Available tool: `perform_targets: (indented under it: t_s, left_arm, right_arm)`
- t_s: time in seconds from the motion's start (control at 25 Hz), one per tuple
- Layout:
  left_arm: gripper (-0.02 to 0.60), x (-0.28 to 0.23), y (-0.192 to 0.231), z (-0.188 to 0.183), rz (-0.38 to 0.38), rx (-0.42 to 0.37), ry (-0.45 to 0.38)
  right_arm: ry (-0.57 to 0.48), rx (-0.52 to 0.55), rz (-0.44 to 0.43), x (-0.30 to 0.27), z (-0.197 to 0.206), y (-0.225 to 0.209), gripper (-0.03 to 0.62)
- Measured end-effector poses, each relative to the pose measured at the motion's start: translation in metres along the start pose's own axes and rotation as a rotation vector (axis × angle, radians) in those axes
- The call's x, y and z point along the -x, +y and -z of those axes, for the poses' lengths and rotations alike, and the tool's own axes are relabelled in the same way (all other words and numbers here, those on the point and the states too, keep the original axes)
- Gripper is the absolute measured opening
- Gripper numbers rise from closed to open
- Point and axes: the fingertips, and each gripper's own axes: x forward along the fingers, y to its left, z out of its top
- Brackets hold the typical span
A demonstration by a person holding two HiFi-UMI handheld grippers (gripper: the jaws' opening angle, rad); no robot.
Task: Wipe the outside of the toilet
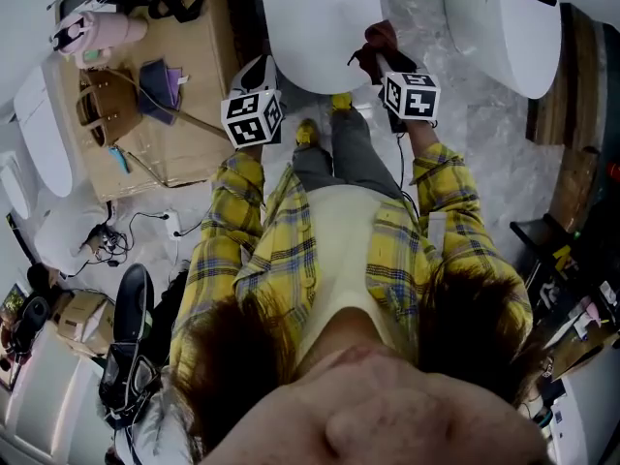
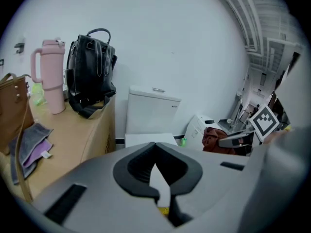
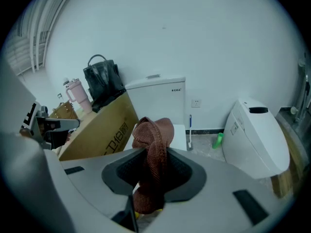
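Bare white wall, grey marbled floor; against that wall, dead ahead, the toilet, lid down, between a cardboard box on the left and a second toilet on the right. In the right gripper, jaws clamped on a brown cloth, bunched and hanging, held just over the lid's near rim, seemingly not yet pressed down. Left gripper: jaws together on nothing, hovering beside the lid's left edge. For a good wipe, probably best to press a broad fold flat rather than a dangling corner, sweep in overlapping passes from tank down to bowl sides, and keep the idle gripper clear. Mind the loose tail — apt to drag or slip.
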Motion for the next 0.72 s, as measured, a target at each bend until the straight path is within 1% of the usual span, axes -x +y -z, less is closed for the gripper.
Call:
perform_targets:
  t_s: [0.16,0.32,0.52,0.72]
  left_arm:
    - [0.006,0.014,-0.004,-0.008,0.005,-0.001,-0.024]
    - [0.006,0.031,-0.014,-0.017,0.027,-0.010,-0.057]
    - [0.006,0.050,-0.026,-0.031,0.049,-0.063,-0.097]
    - [0.006,0.061,-0.033,-0.039,0.080,-0.091,-0.116]
  right_arm:
    - [-0.042,-0.005,-0.014,0.021,-0.008,0.015,0.122]
    - [-0.079,-0.006,-0.021,0.045,-0.013,0.023,0.122]
    - [-0.118,-0.004,-0.019,0.068,-0.017,0.027,0.121]
    - [-0.154,-0.023,-0.023,0.086,-0.025,0.032,0.122]
